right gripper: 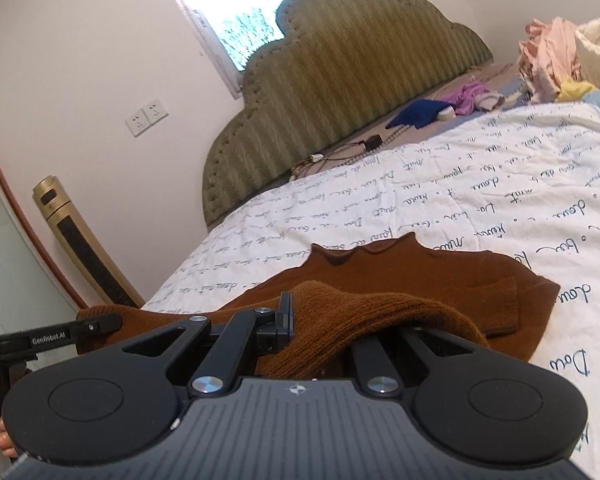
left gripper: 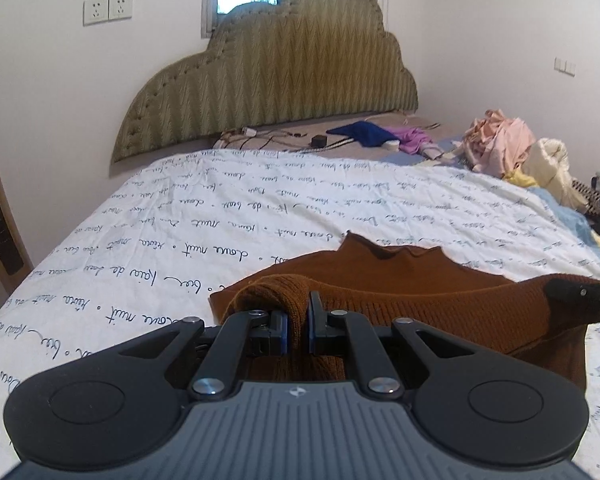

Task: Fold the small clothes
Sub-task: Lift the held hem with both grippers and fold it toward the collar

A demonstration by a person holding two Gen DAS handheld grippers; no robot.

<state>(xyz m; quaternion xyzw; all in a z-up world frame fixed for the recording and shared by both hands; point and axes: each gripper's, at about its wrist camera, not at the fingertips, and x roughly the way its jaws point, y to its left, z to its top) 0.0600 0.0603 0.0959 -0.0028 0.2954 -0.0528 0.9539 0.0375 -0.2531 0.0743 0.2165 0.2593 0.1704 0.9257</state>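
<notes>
Pinching the brown sweater [left gripper: 380, 280], both the left gripper [left gripper: 297, 330] and right gripper [right gripper: 300, 320] have jaws clamped tight on its knit

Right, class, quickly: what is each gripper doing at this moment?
Left gripper: shut on the brown sweater.
Right gripper: shut on the brown sweater.

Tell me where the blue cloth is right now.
In the left wrist view the blue cloth lies far up the bed, right of centre, below the headboard and beside a purple garment.
</notes>
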